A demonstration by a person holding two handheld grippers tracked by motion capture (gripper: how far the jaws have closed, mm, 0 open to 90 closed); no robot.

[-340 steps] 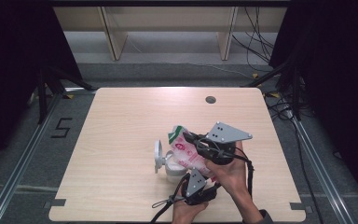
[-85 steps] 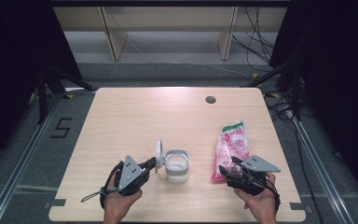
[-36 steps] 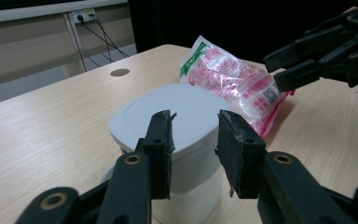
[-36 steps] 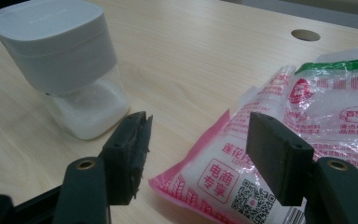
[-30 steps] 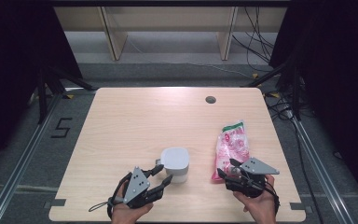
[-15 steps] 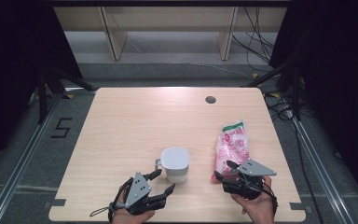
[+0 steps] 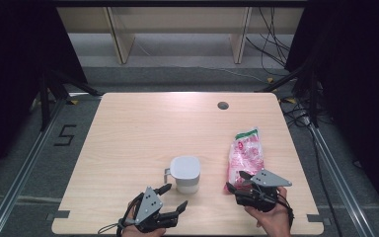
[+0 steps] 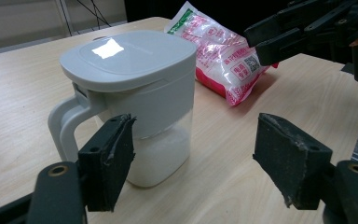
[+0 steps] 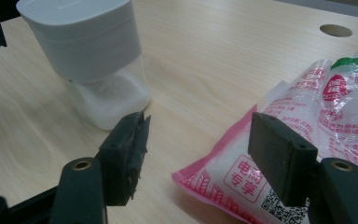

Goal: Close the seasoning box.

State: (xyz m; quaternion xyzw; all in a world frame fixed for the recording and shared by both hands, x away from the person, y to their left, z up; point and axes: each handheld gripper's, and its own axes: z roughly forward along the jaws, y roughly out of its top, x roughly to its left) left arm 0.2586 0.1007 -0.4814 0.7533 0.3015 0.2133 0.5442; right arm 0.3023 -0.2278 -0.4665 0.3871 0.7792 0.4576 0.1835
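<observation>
Nearest the table's front edge, left gripper (image 7: 171, 197) parted, jaws just opened wider, nothing between them, just short of the lidded white jug (image 7: 185, 173); right gripper (image 7: 238, 181) likewise agape and gripping nothing, tips at the near end of the pink-and-white bag (image 7: 246, 155). Jug upright near mid-table (image 7: 128, 138), lid on, white grains in its clear base. Farther back, a round hole (image 7: 222, 105) in the tabletop
</observation>
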